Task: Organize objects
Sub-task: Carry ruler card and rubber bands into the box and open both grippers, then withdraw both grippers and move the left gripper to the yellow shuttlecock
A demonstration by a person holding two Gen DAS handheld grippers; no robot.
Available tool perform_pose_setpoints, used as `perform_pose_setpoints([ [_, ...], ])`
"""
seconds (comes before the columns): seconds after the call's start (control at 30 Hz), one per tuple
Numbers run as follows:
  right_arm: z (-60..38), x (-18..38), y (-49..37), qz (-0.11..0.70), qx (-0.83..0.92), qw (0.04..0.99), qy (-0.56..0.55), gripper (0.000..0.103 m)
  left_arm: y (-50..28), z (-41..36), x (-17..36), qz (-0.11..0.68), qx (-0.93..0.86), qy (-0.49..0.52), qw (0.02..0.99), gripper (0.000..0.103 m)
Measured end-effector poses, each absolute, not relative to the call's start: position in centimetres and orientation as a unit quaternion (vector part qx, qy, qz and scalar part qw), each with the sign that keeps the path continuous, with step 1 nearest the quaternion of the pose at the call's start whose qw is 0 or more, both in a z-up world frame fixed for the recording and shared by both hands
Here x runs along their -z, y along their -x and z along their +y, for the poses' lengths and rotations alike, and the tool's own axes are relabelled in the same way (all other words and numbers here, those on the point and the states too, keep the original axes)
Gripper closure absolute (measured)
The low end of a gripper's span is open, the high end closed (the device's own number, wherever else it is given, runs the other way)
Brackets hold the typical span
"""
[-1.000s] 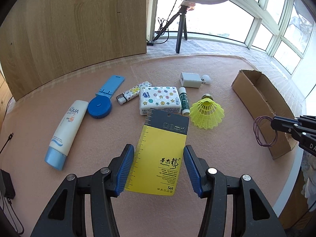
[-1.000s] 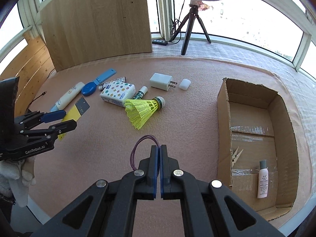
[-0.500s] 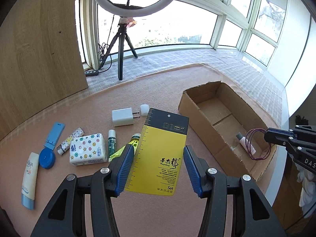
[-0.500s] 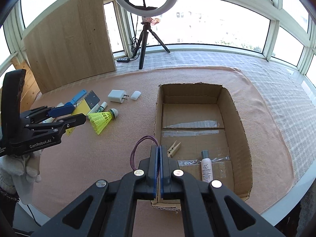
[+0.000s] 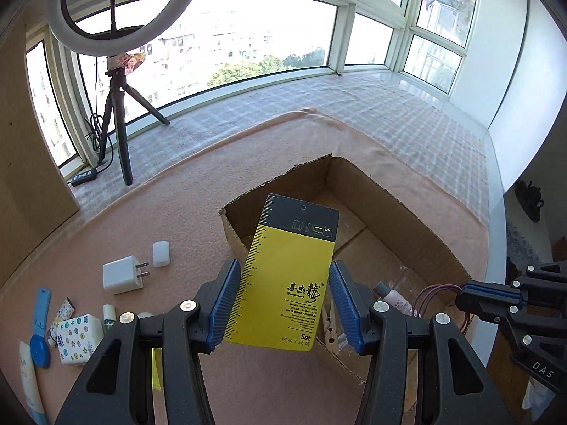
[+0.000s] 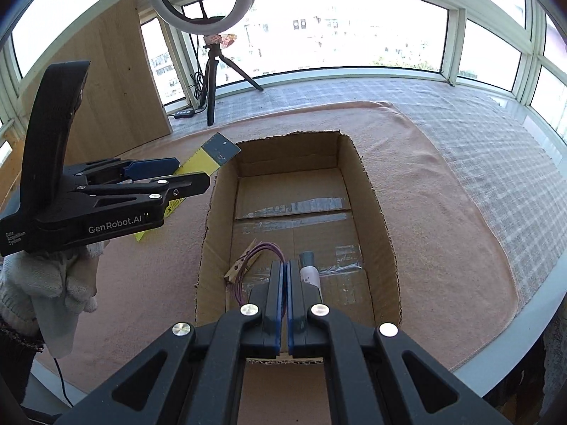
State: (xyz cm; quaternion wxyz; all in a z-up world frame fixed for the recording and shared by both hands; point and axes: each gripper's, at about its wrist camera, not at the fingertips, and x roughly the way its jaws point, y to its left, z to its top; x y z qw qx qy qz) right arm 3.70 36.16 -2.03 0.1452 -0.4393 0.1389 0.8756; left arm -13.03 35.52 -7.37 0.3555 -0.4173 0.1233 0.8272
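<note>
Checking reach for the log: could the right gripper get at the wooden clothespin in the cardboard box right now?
Probably not yet: the right gripper is shut on the purple hair tie. The clothespin lies uncovered just below-left in the open-topped cardboard box.

Ring light (image 5: 124, 7) on tripod (image 5: 118, 113)

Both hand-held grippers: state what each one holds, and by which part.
Left hand-held gripper clamps the yellow card by the long side edges of its lower half. Right hand-held gripper pinches the purple hair tie at one end of its loop.
</note>
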Motion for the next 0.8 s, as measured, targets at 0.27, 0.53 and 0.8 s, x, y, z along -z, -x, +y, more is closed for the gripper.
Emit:
perform_pose_setpoints([
  [0.27,37.1,2.8,-4.0,0.143,-0.874,0.145,0.442,0.101,14.2,39.1,8.7,0.132,-0.819,0.426,0.36,0.047],
  [0.53,37.4,3.0,-3.6,0.157,-0.878,0.1,0.441,0.064,14.6,39.9,9.3,0.135,-0.808,0.442,0.365,0.029],
  [0.8,36.0,2.8,-3.5,0.125,-0.884,0.115,0.435,0.028,14.3,39.2,9.0,0.136,-0.811,0.436,0.365,0.023],
])
